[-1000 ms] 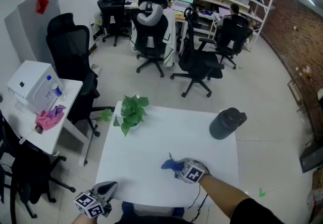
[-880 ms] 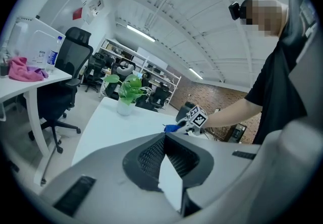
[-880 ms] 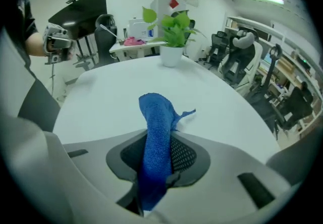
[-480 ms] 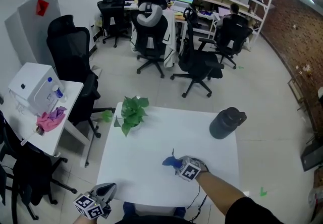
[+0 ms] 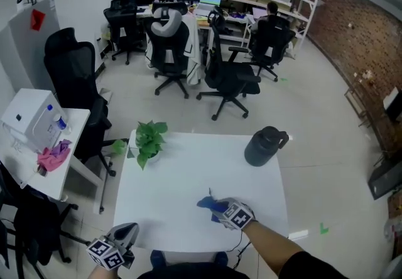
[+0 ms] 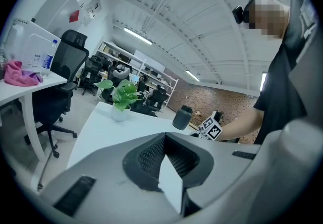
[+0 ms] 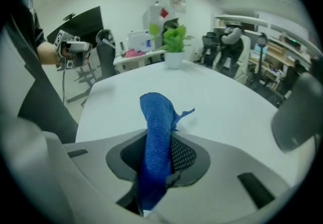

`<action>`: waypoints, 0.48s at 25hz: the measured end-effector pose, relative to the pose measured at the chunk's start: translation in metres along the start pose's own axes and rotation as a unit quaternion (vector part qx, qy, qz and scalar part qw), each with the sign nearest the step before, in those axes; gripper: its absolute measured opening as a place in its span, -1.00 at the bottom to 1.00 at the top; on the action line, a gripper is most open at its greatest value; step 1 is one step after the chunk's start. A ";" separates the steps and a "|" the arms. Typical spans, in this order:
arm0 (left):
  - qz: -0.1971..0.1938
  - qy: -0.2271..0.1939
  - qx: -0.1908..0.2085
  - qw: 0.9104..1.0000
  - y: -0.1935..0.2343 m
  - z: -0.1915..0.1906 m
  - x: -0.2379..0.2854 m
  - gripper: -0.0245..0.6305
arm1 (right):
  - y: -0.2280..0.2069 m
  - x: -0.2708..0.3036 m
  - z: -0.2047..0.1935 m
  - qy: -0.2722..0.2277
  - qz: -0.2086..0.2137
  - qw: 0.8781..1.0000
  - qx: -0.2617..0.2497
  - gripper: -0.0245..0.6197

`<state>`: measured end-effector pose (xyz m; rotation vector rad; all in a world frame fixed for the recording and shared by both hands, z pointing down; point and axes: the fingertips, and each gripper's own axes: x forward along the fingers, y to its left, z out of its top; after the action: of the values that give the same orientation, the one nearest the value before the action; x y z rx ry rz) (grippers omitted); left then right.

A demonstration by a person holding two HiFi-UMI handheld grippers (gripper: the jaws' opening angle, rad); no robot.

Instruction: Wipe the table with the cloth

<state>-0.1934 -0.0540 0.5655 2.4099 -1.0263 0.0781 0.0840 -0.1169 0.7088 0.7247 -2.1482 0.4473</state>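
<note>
A blue cloth (image 5: 209, 204) lies bunched on the white table (image 5: 182, 171) close to its front edge, right of the middle. My right gripper (image 5: 227, 211) is shut on it. In the right gripper view the cloth (image 7: 156, 117) stands up as a folded strip between the jaws of that gripper (image 7: 160, 140), its free end reaching over the tabletop (image 7: 212, 97). My left gripper (image 5: 115, 248) hangs off the table's front left corner, shut and holding nothing. The left gripper view looks across the table (image 6: 116, 127) from the left gripper (image 6: 165, 140).
A potted plant (image 5: 147, 139) stands at the table's back left and a black jug (image 5: 264, 146) at its back right. A small side table (image 5: 44, 164) with a pink rag is to the left. Office chairs (image 5: 229, 80) stand beyond on the floor.
The right gripper and the cloth stay at nearly the same spot near the front edge. The head view has shifted a little. The left gripper has not moved.
</note>
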 end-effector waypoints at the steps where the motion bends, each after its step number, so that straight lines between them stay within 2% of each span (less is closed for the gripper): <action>1: 0.000 0.000 0.001 1.000 0.000 0.001 0.000 -0.93 | -0.013 -0.016 -0.008 -0.015 -0.023 0.999 0.024 -0.67; 3: 0.001 0.001 0.001 1.000 -0.001 0.002 0.001 -0.93 | -0.040 -0.053 -0.041 -0.024 -0.067 0.995 0.064 -0.66; 5: 0.001 0.002 -0.001 1.000 -0.003 0.002 0.002 -0.93 | -0.066 -0.092 -0.088 -0.011 -0.110 0.989 0.102 -0.65; 9: -0.004 0.006 -0.002 1.000 -0.014 0.002 0.006 -0.93 | -0.109 -0.160 -0.186 0.038 -0.197 0.964 0.172 -0.64; 12: -0.008 0.011 0.001 1.000 -0.024 0.004 0.012 -0.93 | -0.129 -0.183 -0.235 0.067 -0.233 0.947 0.211 -0.61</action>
<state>-0.1687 -0.0498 0.5540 2.4138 -0.9967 0.0994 0.3964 -0.0277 0.7174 1.3614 -1.6907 0.6819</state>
